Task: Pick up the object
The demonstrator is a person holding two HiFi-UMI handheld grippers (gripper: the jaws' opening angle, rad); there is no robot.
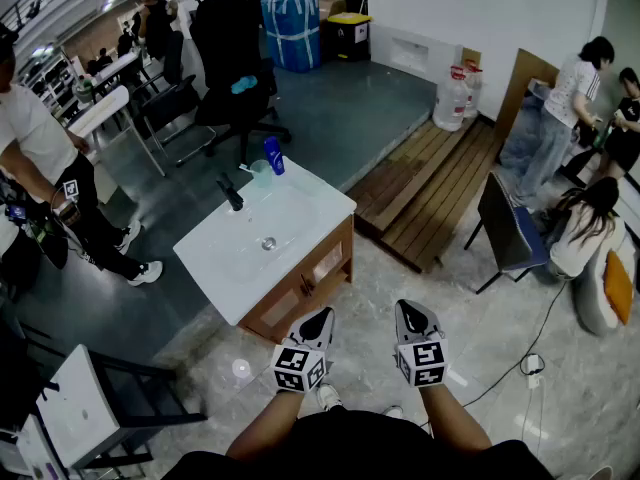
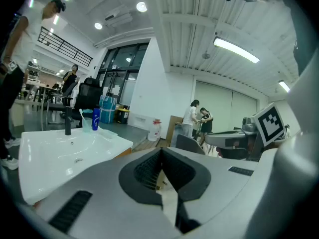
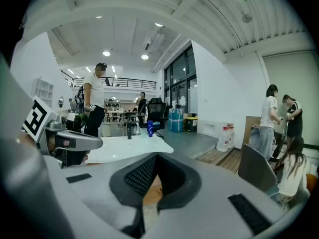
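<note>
white sink counter (image 1: 225, 258) carries a black faucet (image 1: 231, 195), clear cup (image 1: 261, 172) and blue bottle (image 1: 274, 156).

Before the jaws of the right gripper (image 1: 408, 311) lies bare floor (image 1: 400, 276); the sink cabinet (image 1: 318, 268) stands close before the left gripper (image 1: 321, 318).

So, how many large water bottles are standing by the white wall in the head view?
2. One water bottle stands at the foot of the white wall, next to the wooden platform. The second bottle stands close behind it, partly covered. Others may be hidden elsewhere.
</note>
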